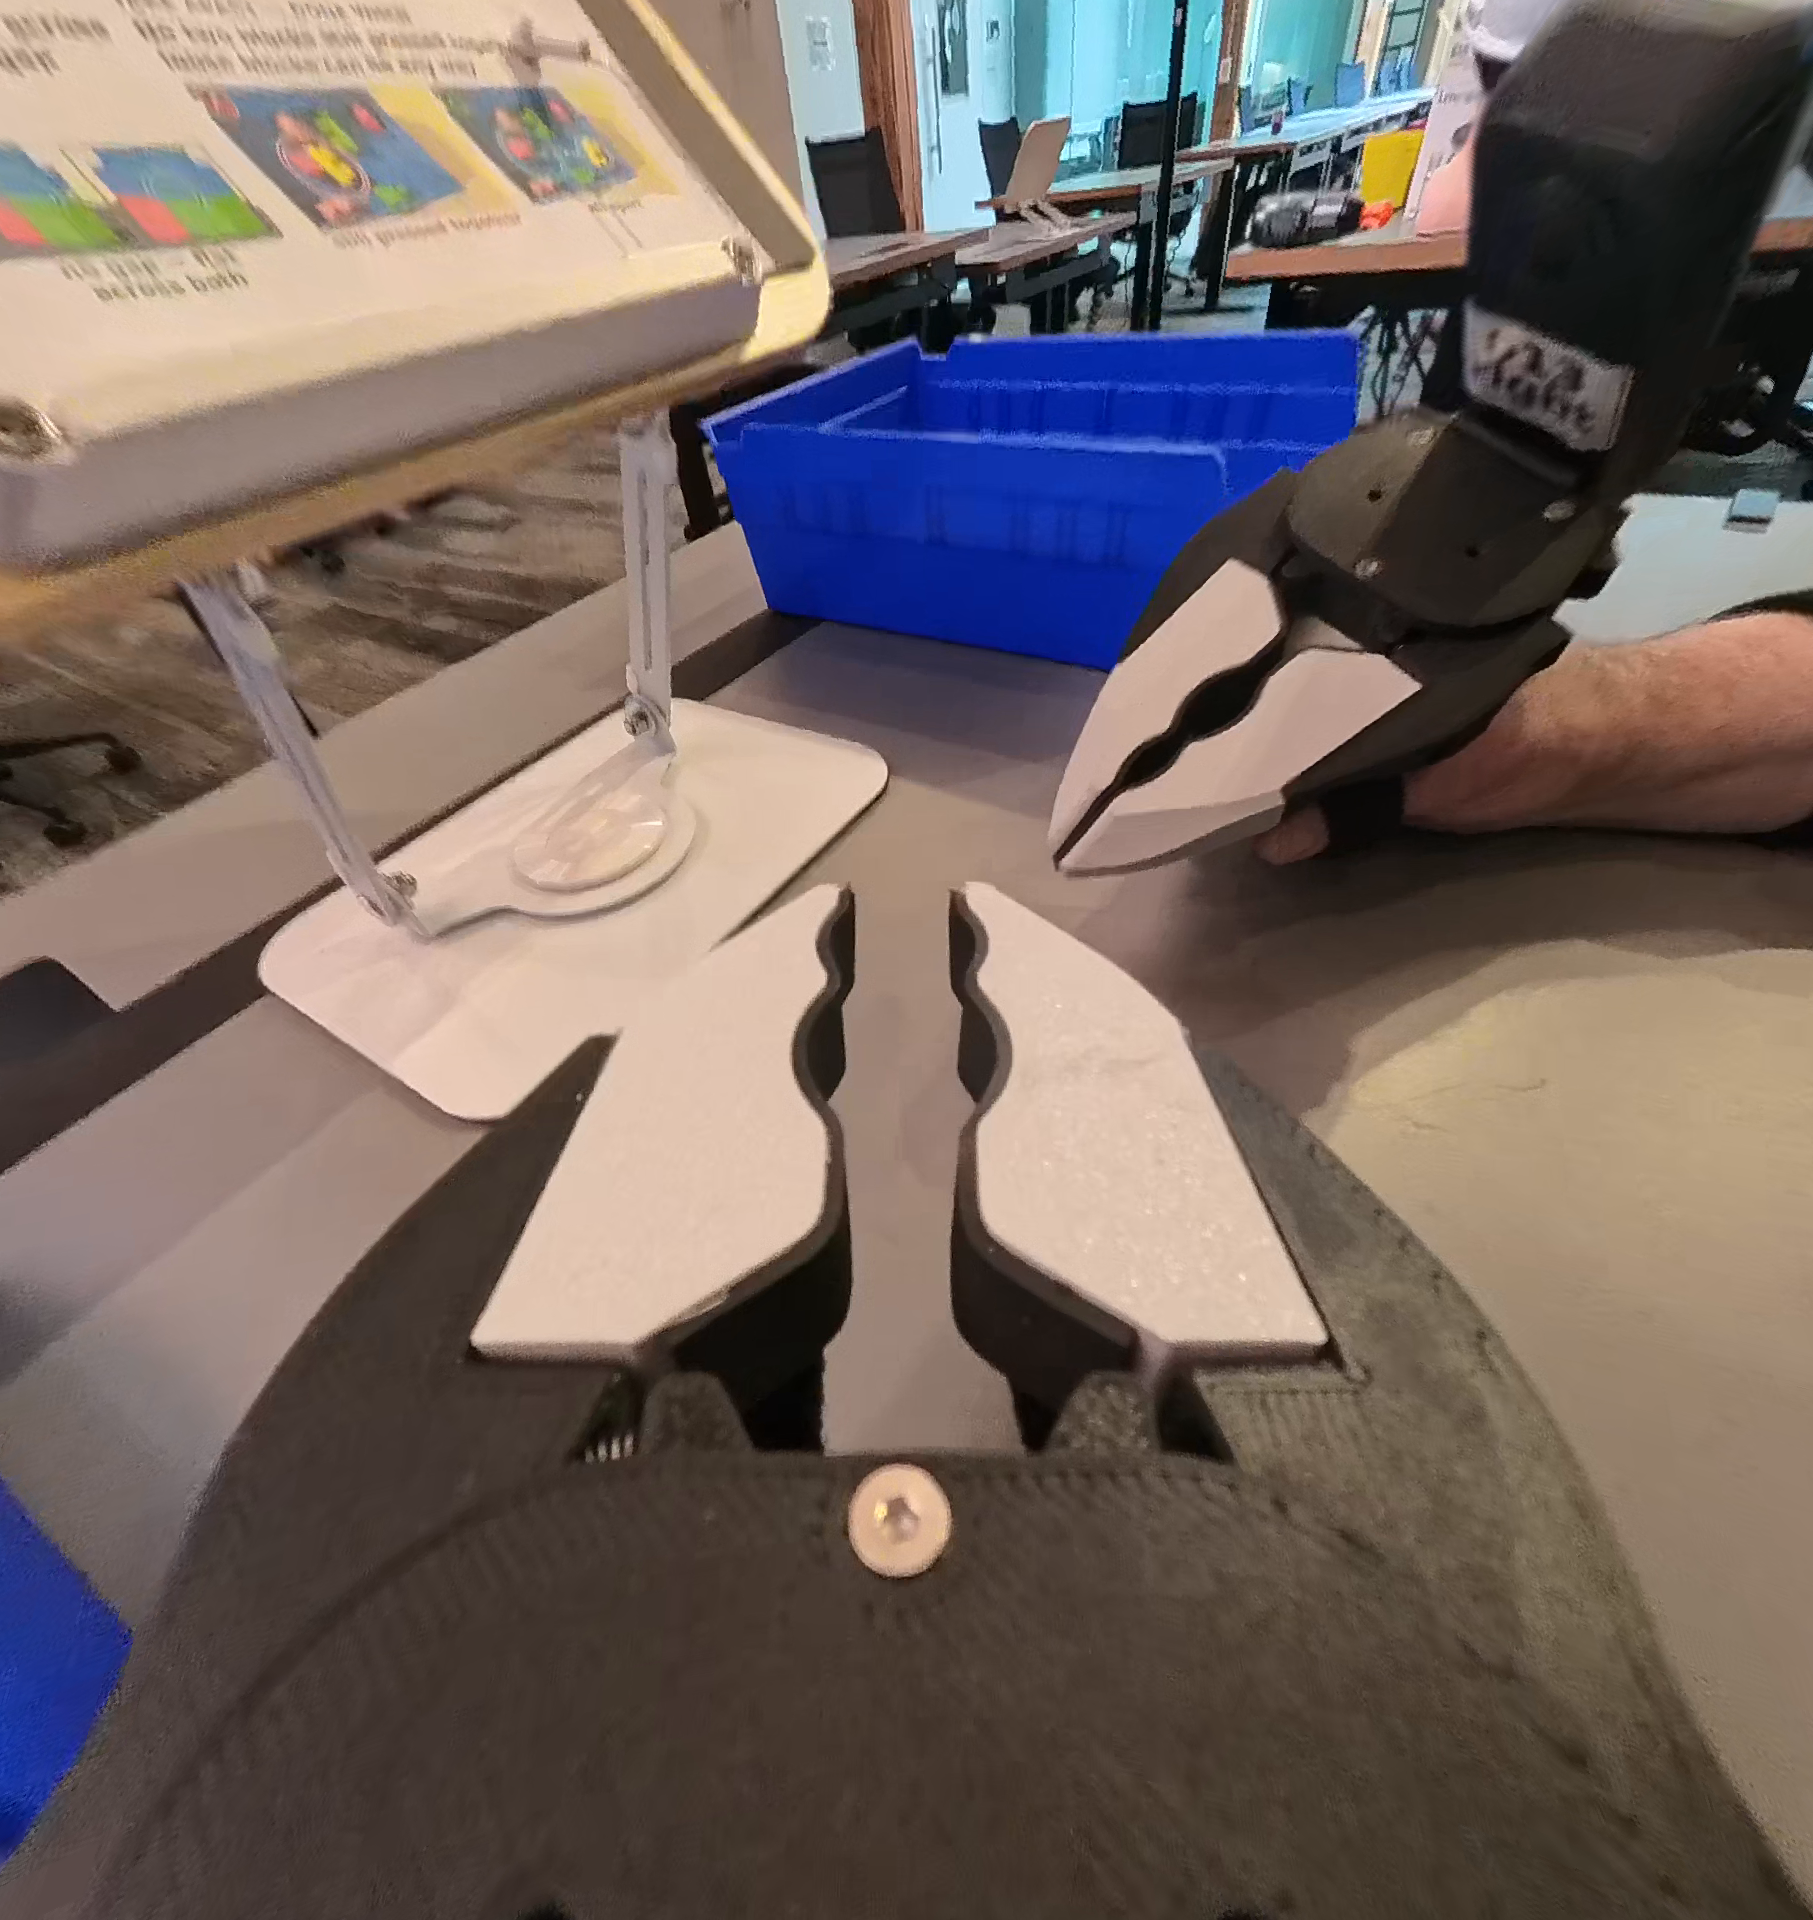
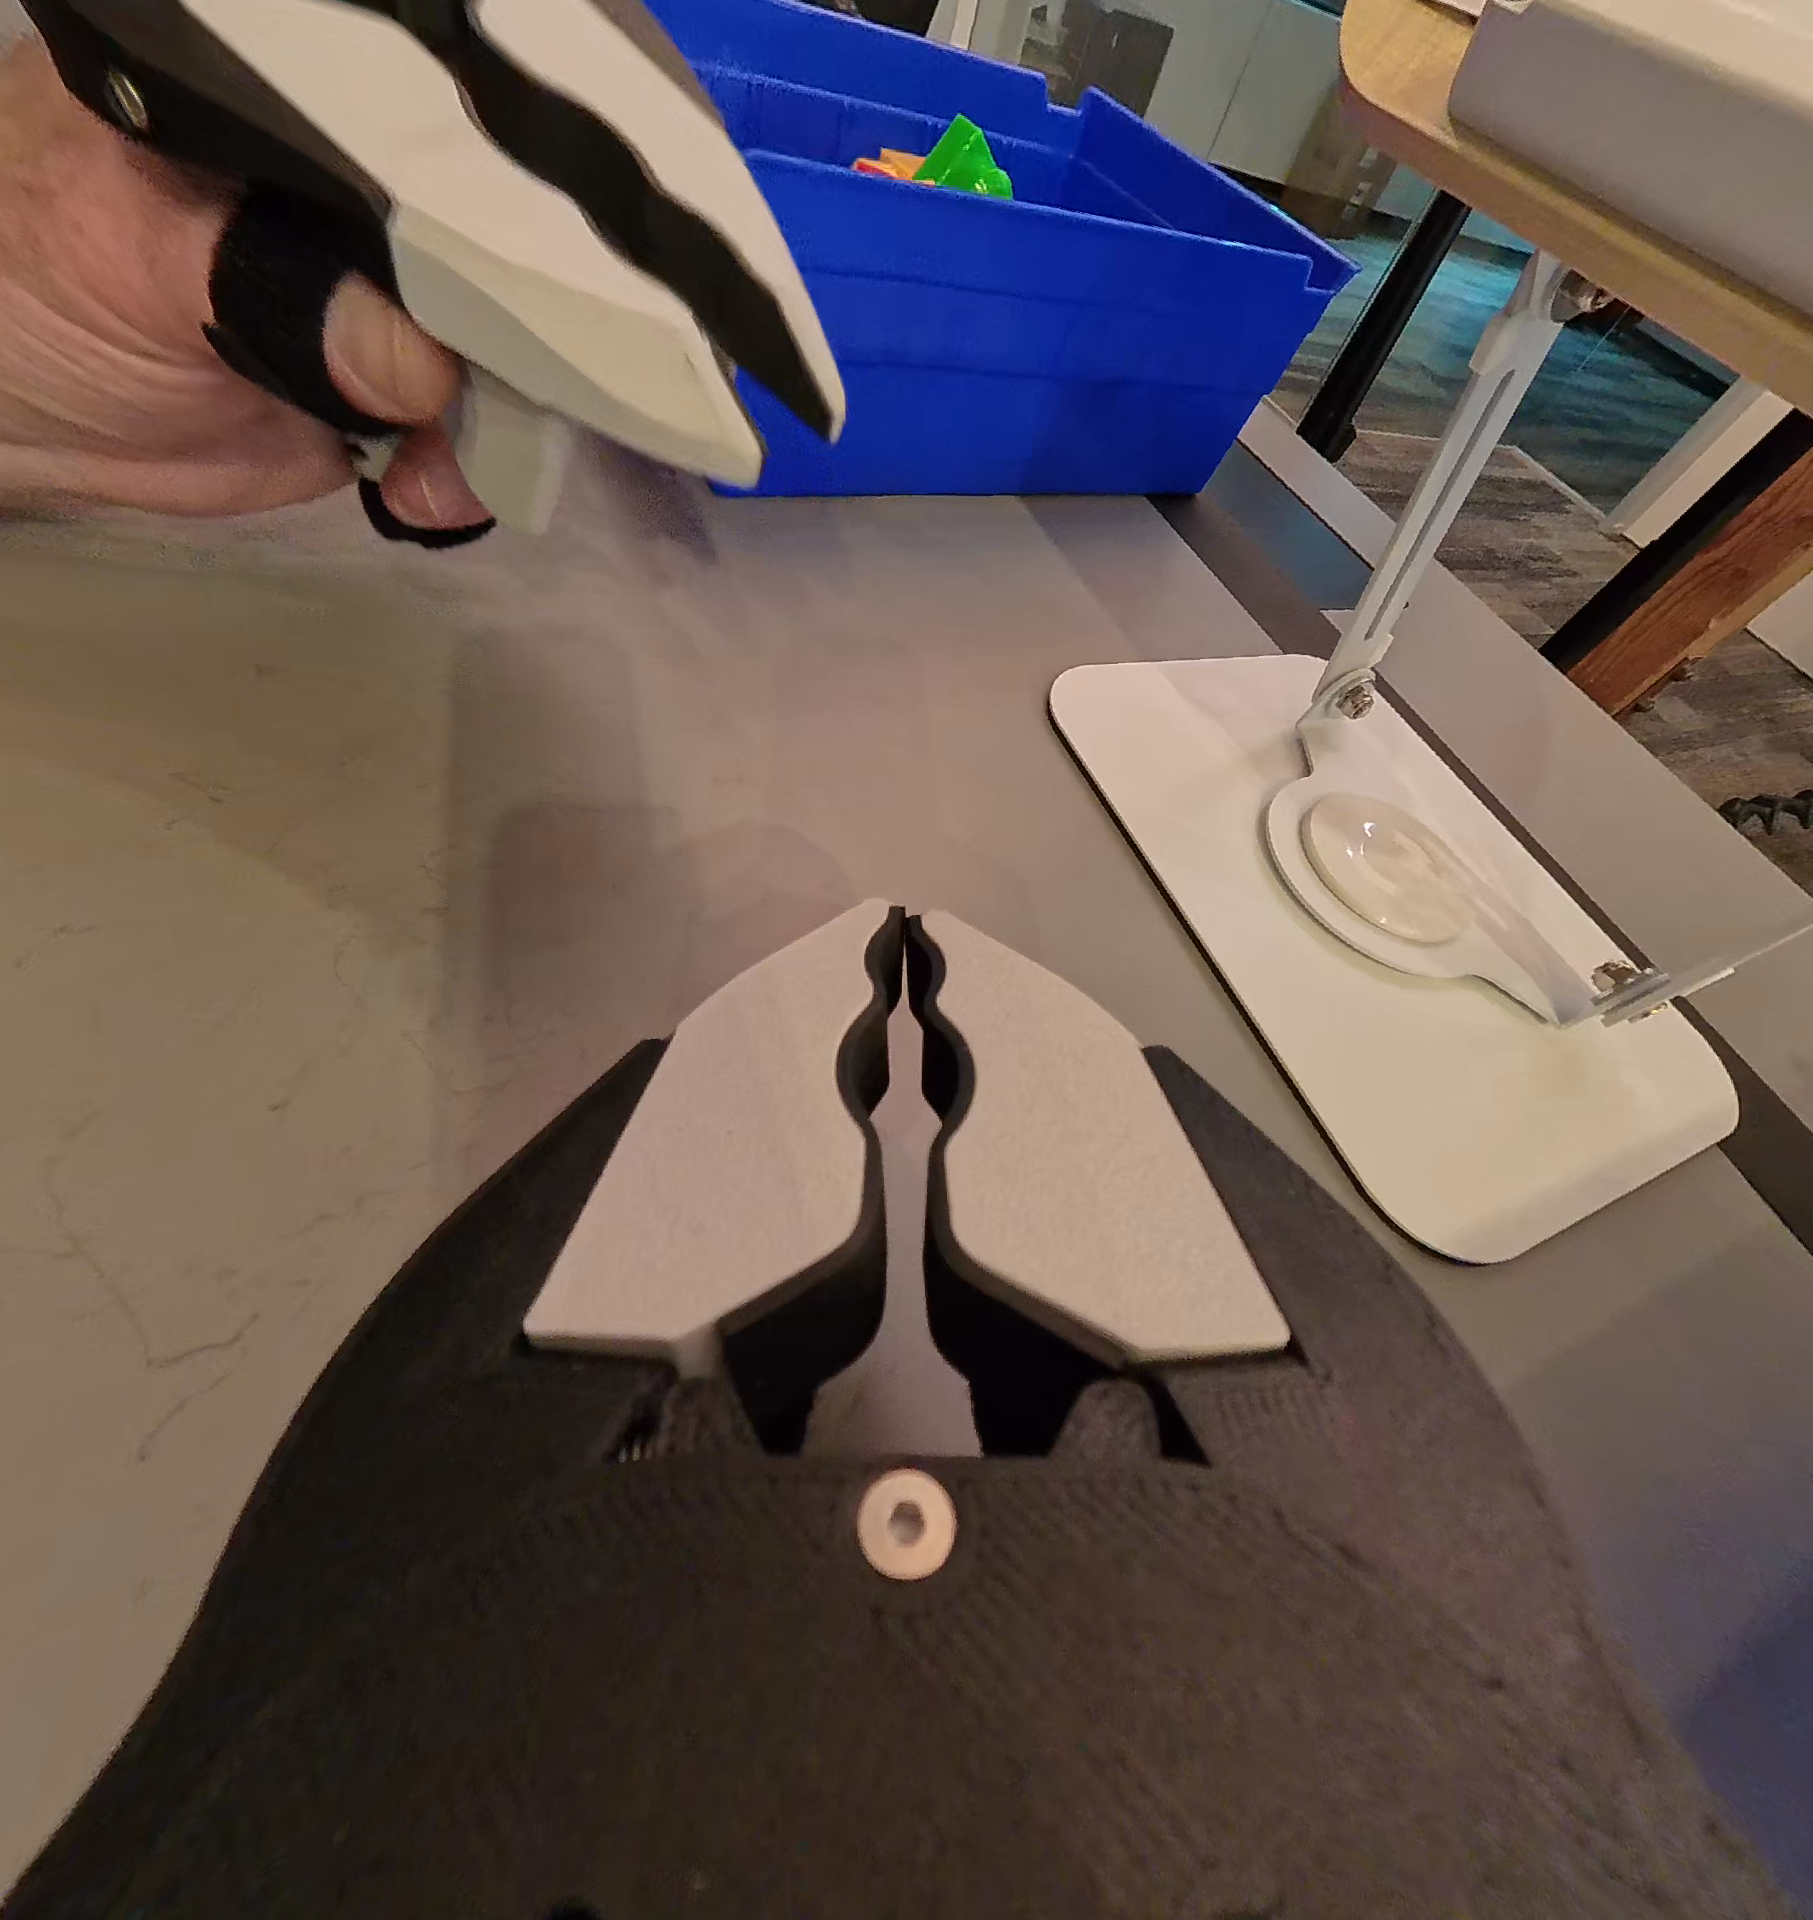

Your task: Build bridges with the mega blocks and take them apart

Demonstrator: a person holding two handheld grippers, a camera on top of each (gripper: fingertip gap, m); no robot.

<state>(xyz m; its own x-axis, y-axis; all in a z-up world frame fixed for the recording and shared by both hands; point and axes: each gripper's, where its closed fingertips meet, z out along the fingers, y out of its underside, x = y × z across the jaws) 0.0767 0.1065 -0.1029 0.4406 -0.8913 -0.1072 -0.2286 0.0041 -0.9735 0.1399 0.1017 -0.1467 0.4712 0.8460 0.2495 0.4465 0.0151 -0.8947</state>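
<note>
**Fetching the First Blocks**

Grey tabletop lies bare. Blocks sit inside the blue bin at its far edge. Your left gripper is spread and empty; your right gripper is pressed together on nothing. Spread it before reaching in, clear of the white stand.

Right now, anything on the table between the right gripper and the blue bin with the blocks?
Only bare grey table lies between the right gripper and the blue bin, as the right wrist view shows. The left gripper hangs above that stretch.
</note>
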